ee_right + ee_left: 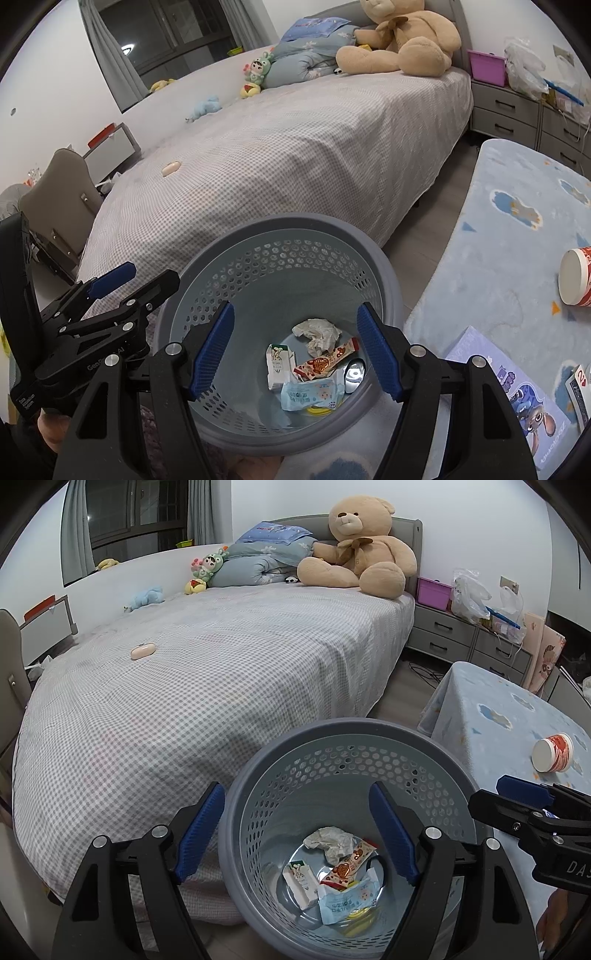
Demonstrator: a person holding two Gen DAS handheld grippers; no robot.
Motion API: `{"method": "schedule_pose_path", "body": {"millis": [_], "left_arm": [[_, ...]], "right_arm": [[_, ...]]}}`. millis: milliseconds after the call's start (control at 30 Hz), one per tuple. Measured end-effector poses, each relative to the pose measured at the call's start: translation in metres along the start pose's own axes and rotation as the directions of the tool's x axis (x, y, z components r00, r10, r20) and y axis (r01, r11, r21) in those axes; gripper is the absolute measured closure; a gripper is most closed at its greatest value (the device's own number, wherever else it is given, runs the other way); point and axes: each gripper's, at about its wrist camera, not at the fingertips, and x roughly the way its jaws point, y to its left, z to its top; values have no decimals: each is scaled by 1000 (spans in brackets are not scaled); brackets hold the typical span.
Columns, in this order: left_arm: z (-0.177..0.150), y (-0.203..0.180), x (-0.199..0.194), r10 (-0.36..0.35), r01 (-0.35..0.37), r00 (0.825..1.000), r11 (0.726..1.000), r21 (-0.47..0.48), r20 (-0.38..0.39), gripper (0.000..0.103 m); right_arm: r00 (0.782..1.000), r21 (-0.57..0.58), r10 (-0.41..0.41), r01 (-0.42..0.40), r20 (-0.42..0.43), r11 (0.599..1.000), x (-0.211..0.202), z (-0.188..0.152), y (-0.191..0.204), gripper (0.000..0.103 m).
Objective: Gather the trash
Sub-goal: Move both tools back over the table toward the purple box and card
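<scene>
A grey perforated waste basket [266, 760] stands on the floor between the bed and a low table; it also shows in the right wrist view [207, 254]. Inside lie a crumpled tissue [330, 840], a small white carton [299, 882], a red snack wrapper [351, 864] and a blue wipes packet [345, 901]. My left gripper [299, 834] is open and empty above the basket. My right gripper [295, 349] is open and empty above it too, to the right of the left one. A red and white paper cup [552, 752] lies on its side on the table; it also shows in the right wrist view [576, 277].
A bed [192, 686] with a checked sheet, a big teddy bear [364, 546] and small plush toys fills the left. A table with a blue cloth [509, 229] stands on the right, with a purple box [517, 391] on it. Grey drawers [465, 635] line the back wall.
</scene>
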Motion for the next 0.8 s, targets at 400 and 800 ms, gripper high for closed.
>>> {"method": "schedule_pose_path", "body": {"millis": [400, 800], "left_arm": [[-1, -11, -2, -12, 12, 1000, 1000, 18, 3, 26], [-1, -42, -11, -68, 68, 998, 997, 48, 14, 26]], "right_arm": [[1000, 15, -19, 19, 16, 1000, -17, -7, -6, 35], [994, 57, -110, 109, 2, 992, -57, -25, -46, 35]]}}
